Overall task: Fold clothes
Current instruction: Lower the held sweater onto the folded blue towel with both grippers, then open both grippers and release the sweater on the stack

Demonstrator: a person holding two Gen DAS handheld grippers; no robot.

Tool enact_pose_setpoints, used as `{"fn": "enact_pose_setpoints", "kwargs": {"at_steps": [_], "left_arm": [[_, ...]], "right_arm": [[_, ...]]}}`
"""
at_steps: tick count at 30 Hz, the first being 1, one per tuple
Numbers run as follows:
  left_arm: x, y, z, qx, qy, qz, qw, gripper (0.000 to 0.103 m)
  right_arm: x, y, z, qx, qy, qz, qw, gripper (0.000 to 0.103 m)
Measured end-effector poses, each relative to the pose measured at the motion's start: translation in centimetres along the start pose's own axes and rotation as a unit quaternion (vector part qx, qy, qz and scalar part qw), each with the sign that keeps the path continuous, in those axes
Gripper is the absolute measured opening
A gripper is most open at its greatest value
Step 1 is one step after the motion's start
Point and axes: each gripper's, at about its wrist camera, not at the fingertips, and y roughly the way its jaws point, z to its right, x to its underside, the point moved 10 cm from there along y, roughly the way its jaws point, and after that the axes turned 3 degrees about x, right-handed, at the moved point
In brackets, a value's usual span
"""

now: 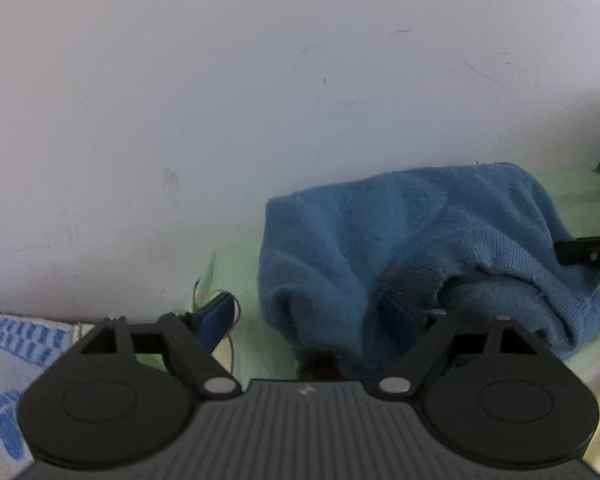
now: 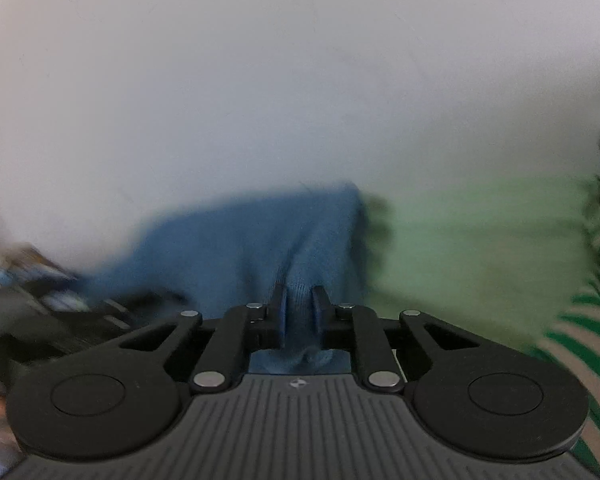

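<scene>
A: Right gripper [image 2: 299, 300]?
B: Jaws clamped on a fold of the blue knitted garment [image 1: 400, 248], bunched on the green surface [image 1: 240, 264] before the white wall [image 1: 220, 80].
A: Left gripper [image 1: 312, 320]?
B: Jaws spread wide, gripping nothing (garment lies just ahead).
A: Any lettering?
B: Blue print on a white cloth [image 1: 16, 360], unreadable.

We count one blue sweater [image 1: 400, 248], bunched up at the lower right of the left wrist view. We count one green and white striped cloth [image 2: 584, 320] at the right edge of the right wrist view. We count one white cloth with blue print [image 1: 8, 368] at the lower left of the left wrist view. We see two grippers: the left gripper [image 1: 312, 320] and the right gripper [image 2: 300, 304].
</scene>
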Motion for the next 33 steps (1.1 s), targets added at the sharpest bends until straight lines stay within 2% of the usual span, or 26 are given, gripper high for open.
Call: {"fn": "enact_pose_setpoints", "kwargs": {"at_steps": [2,4,5,6,8,10,11,13,14,17,20,22,24,26,28,31,33], "left_arm": [[-0.3,-0.5,0.1,0.001,0.003,-0.003,1.0,0.083],[-0.9,-1.5,0.0,0.003,0.007,0.006,1.0,0.078],[-1.3,-2.3,0.0,0.006,0.005,0.014,0.9999,0.077],[-1.8,-3.1,-0.2,0.013,-0.006,0.028,0.9995,0.078],[-2.5,-3.9,-0.3,0.026,-0.026,0.042,0.9985,0.079],[-2.4,-3.1,-0.1,0.023,-0.026,0.029,0.999,0.077],[-2.4,-2.7,0.0,0.022,-0.025,0.022,0.9992,0.076],[-1.3,-1.4,0.5,0.022,-0.027,-0.005,0.9994,0.072],[-0.7,-0.9,0.7,0.024,-0.032,-0.017,0.9991,0.072],[0.3,-0.8,1.2,0.034,-0.053,-0.011,0.9979,0.071],[0.4,-0.3,0.9,0.048,-0.081,-0.025,0.9952,0.076],[0.1,-0.9,0.3,0.042,-0.082,-0.033,0.9952,0.077],[-0.3,-2.7,-0.3,0.038,-0.081,-0.014,0.9959,0.074],[-0.4,-4.6,-0.7,0.02,-0.062,0.007,0.9979,0.078],[-0.3,-5.7,-0.7,-0.001,-0.053,0.022,0.9984,0.083],[-0.5,-6.4,-0.1,-0.02,-0.046,0.043,0.9978,0.083],[0.0,-5.2,0.7,-0.022,-0.039,0.024,0.9987,0.081]], "right_arm": [[0.1,-0.3,-0.4,0.015,-0.047,0.01,0.999,0.02],[-0.4,-1.1,-0.1,0.024,-0.065,0.015,0.997,0.029],[-0.9,-1.6,0.1,0.03,-0.065,0.028,0.997,0.035],[-1.4,-2.0,0.3,0.036,-0.065,0.043,0.996,0.036],[-2.3,-3.0,0.6,0.04,-0.063,0.071,0.995,0.036],[-2.6,-2.9,0.3,0.032,-0.066,0.076,0.994,0.032],[-2.5,-2.4,0.2,0.031,-0.069,0.069,0.995,0.025],[-1.8,-1.3,0.2,0.035,-0.079,0.054,0.995,0.02],[-1.4,-0.7,0.2,0.041,-0.09,0.047,0.994,0.02],[-0.2,1.5,1.1,0.056,-0.109,0.02,0.992,0.02],[0.0,2.4,1.7,0.051,-0.104,0.027,0.993,0.02],[-0.5,1.7,1.3,0.051,-0.105,0.018,0.993,0.021],[-0.8,-0.3,1.0,0.053,-0.108,0.027,0.992,0.023],[-0.5,-3.0,0.3,0.052,-0.112,0.05,0.991,0.039],[-0.3,-3.8,-0.3,0.057,-0.128,0.063,0.988,0.04],[-0.4,-4.1,-2.1,0.04,-0.139,0.1,0.984,0.039],[-0.2,-2.5,-3.3,0.037,-0.132,0.084,0.987,0.036]]}}
